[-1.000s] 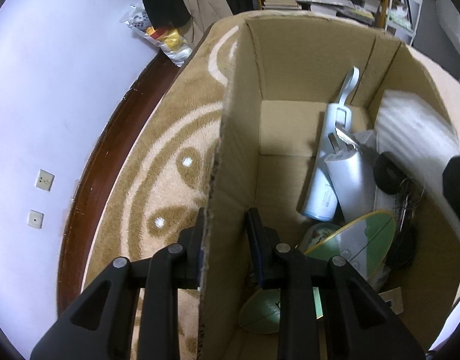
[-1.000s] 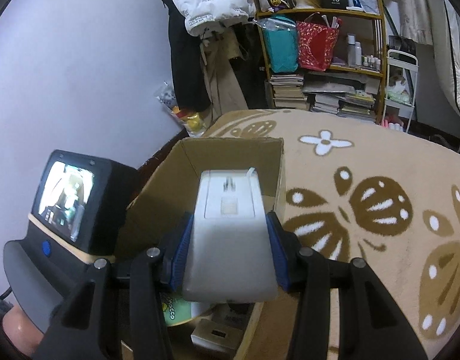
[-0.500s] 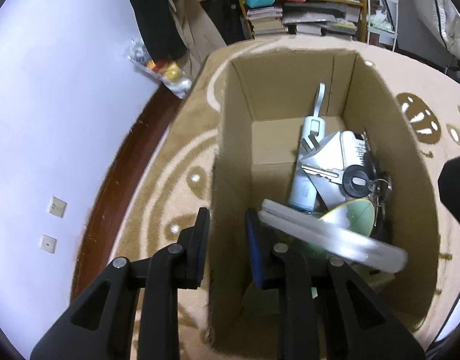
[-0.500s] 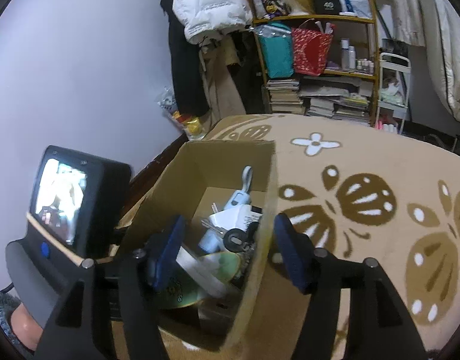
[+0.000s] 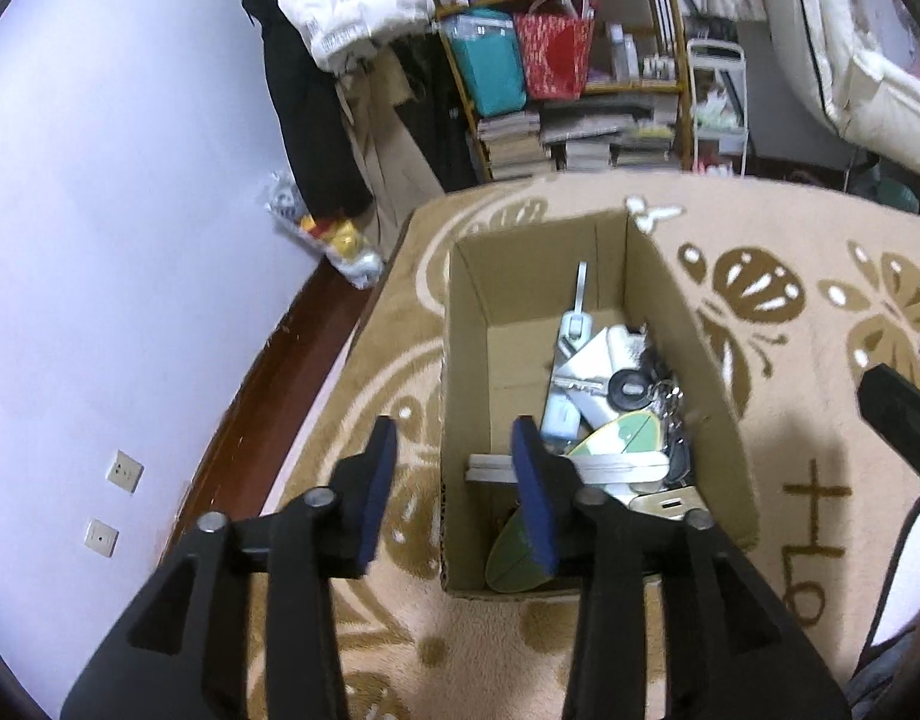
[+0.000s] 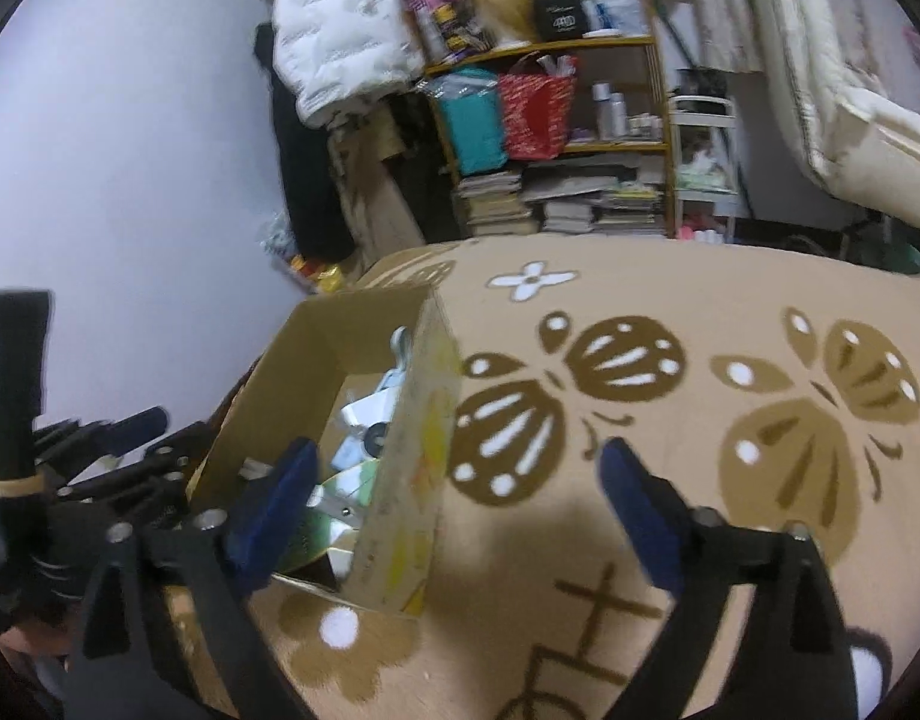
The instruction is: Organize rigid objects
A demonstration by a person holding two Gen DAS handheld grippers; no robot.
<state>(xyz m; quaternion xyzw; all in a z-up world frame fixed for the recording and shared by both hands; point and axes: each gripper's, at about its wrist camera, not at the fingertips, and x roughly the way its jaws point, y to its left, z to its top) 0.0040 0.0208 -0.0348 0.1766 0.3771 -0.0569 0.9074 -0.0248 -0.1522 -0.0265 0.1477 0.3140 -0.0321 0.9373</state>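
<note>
I see the cardboard box sitting on the rug, with keys lying inside among other items. Behind the rug stands a shelf; the wall runs along the left.

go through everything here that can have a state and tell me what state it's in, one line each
left gripper: open, empty, straddling the box's left wall
right gripper: open wide, empty, above the box's right wall
box: upright on the rug, top open, holding items
white slab: lying flat in the box
keys: resting on the pile in the box
</note>
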